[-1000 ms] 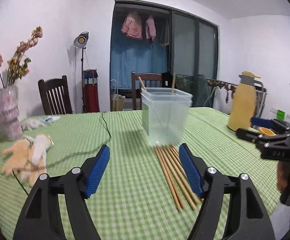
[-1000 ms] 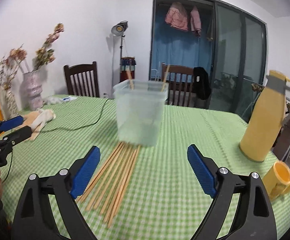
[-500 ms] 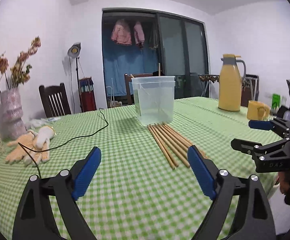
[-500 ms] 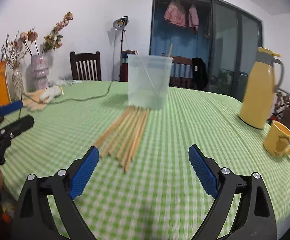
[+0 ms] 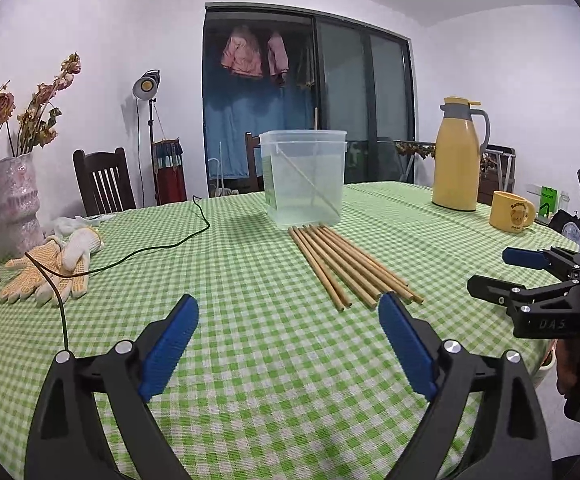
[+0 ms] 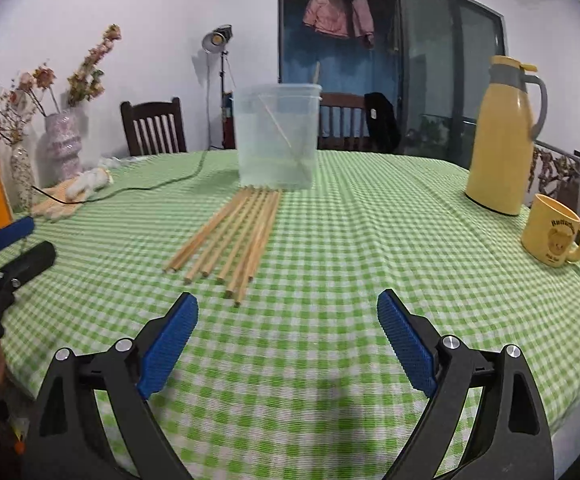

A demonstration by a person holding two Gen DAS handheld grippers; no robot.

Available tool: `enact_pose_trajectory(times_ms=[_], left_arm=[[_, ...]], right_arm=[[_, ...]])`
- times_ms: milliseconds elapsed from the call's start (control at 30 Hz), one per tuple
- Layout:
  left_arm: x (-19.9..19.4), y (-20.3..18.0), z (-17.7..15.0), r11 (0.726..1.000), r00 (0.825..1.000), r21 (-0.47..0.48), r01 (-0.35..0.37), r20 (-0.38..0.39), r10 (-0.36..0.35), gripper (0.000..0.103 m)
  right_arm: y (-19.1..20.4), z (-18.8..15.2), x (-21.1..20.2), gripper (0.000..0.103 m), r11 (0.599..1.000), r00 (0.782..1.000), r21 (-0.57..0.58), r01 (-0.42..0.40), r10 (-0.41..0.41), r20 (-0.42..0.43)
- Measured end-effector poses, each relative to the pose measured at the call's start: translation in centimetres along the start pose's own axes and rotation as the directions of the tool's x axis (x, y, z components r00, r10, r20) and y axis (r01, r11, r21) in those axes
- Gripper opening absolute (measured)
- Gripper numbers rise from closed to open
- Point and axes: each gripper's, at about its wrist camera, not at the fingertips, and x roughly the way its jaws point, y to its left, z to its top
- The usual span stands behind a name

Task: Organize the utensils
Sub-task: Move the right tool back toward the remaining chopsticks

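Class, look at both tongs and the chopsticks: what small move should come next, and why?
Probably ease the right tongs forward onto the nearest chopsticks. Both tongs are open and empty, the chopsticks lie loose on the cloth before the tub, and their near ends sit just ahead of the right tongs.

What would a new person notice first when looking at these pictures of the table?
The eye goes first to the row of wooden chopsticks lying on the green checked tablecloth at the table's middle, their far ends at the foot of a clear plastic container that holds a few more sticks. Next come the yellow thermos and yellow mug at the right, and the open left gripper in the foreground.
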Motion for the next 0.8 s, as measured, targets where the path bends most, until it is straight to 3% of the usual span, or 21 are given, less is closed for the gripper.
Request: enact_pose_trajectory(times_ms=[267,400,533,600,667,700,733,800], left_arm=[[3.2,0.8,1.1,1.000,0.986,-0.004,-0.021,-0.164,0.020,0.089],[4.7,1.9,2.9,0.999,0.978,-0.043,-0.025,-0.208,0.015,0.089],[8.5,2.4,4.8,0.998,0.959,-0.062,-0.008,-0.284,-0.010,0.089],[11.0,2.2,5.5,0.998,0.942,-0.065,0.013,-0.333,-0.034,0.089],[12.9,1.8,6.0,0.994,0.926,-0.089,0.063,-0.365,-0.092,0.089],[14.3,1.4,6.4,0.994,0.916,-0.074,0.082,-0.388,-0.104,0.089],[15.0,1.1,6.5,0.995,0.914,-0.053,0.083,-0.394,-0.097,0.089],[16.6,0.4,6.8,0.998,0.915,0.013,0.067,-0.401,-0.056,0.085]], right_arm=[[-1.0,0.3,1.9,0.087,0.998,0.996,-0.014,0.056,-0.057,-0.061],[-2.1,1.8,2.7,0.087,0.999,0.995,-0.004,0.045,-0.045,-0.090],[-3.0,3.3,4.4,0.087,0.999,0.989,0.032,0.007,-0.003,-0.147],[-3.2,4.2,5.8,0.082,0.998,0.979,0.053,-0.043,0.052,-0.195],[-3.0,4.9,7.1,0.061,0.997,0.969,0.057,-0.060,0.072,-0.236],[-2.8,5.2,7.7,0.057,0.996,0.964,0.051,-0.066,0.077,-0.255],[-2.5,5.6,8.6,0.050,0.996,0.956,0.043,-0.081,0.090,-0.278],[-1.8,6.0,9.9,0.047,0.995,0.946,0.015,-0.099,0.099,-0.307]])
